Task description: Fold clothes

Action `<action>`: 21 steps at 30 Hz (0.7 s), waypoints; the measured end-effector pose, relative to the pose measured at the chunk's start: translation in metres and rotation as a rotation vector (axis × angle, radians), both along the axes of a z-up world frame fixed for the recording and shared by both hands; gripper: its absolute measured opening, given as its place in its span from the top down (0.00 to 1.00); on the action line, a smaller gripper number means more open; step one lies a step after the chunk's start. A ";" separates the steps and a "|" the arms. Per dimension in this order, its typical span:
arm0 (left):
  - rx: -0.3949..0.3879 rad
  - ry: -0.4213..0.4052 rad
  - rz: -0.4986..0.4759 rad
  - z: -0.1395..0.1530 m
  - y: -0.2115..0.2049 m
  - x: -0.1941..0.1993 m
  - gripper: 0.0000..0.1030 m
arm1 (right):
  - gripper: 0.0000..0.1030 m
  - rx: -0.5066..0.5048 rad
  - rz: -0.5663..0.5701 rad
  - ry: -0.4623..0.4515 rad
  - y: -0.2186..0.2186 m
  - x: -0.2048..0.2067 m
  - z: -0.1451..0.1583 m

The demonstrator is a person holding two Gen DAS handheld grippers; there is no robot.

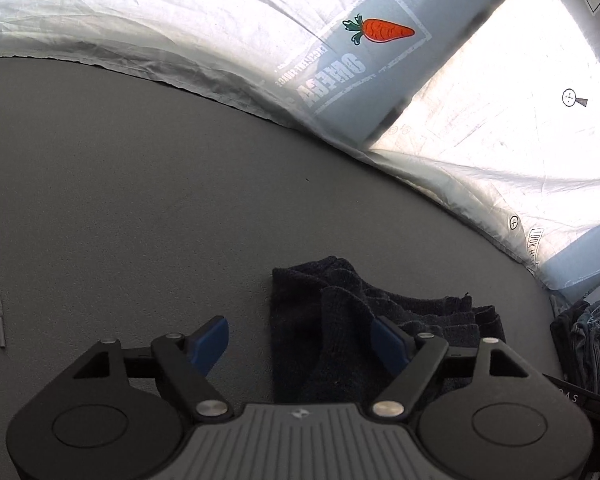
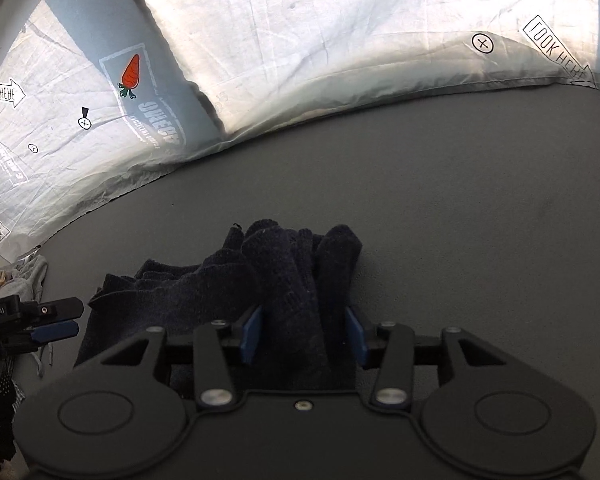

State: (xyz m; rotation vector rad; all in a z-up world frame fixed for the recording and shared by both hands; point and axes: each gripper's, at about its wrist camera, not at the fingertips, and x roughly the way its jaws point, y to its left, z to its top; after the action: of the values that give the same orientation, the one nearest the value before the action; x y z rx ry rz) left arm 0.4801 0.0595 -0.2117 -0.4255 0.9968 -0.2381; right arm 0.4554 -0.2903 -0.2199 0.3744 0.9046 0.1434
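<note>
Between the blue pads of our right gripper (image 2: 306, 334) lay the dark knit garment (image 2: 284, 280), its bunched, finger-like ends reaching forward past the fingertips onto the grey surface (image 2: 460, 208). The pads stood partly apart, on either side of the fabric, and we could not tell whether they pressed it. Our left gripper (image 1: 302, 342) had its jaws spread wide, with nothing clamped; the same garment (image 1: 380, 320) sat ahead of it and toward its right finger, one folded edge running under that pad. From the right wrist view, the left gripper's fingers (image 2: 58, 318) showed at the far left, just beside the garment's flat end. Beyond both grippers, a pale sheet (image 2: 340, 40) printed with a carrot (image 1: 382, 31) bordered the grey surface. Off to the left gripper's right lay a pile of other clothes (image 1: 588, 340).
</note>
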 end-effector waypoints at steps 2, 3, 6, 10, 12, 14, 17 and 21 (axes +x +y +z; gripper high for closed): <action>-0.007 0.010 -0.036 -0.007 -0.004 0.000 0.20 | 0.49 0.006 0.008 0.011 0.000 0.006 -0.003; 0.003 0.014 -0.052 -0.010 -0.008 0.001 0.19 | 0.47 0.009 0.013 0.017 0.000 0.009 -0.004; 0.034 0.036 -0.059 -0.022 -0.018 0.006 0.16 | 0.43 -0.018 0.027 0.046 0.003 0.019 -0.007; 0.040 0.000 -0.104 -0.025 -0.033 0.020 0.10 | 0.44 -0.021 0.042 0.095 0.008 0.032 -0.013; 0.065 -0.013 -0.114 -0.024 -0.039 0.026 0.10 | 0.44 -0.024 0.046 0.102 0.010 0.034 -0.014; 0.072 -0.014 -0.104 -0.022 -0.043 0.028 0.10 | 0.46 -0.004 0.028 0.115 0.010 0.035 -0.015; 0.080 -0.021 -0.093 -0.020 -0.049 0.029 0.12 | 0.56 0.018 0.024 0.110 0.011 0.033 -0.015; 0.073 -0.041 -0.094 -0.015 -0.057 0.022 0.51 | 0.77 -0.007 0.029 0.039 0.021 0.022 -0.006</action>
State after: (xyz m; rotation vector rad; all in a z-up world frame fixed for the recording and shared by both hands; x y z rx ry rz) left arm 0.5016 0.0022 -0.2271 -0.3067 0.9828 -0.2928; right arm 0.4770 -0.2689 -0.2254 0.3584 0.9486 0.1600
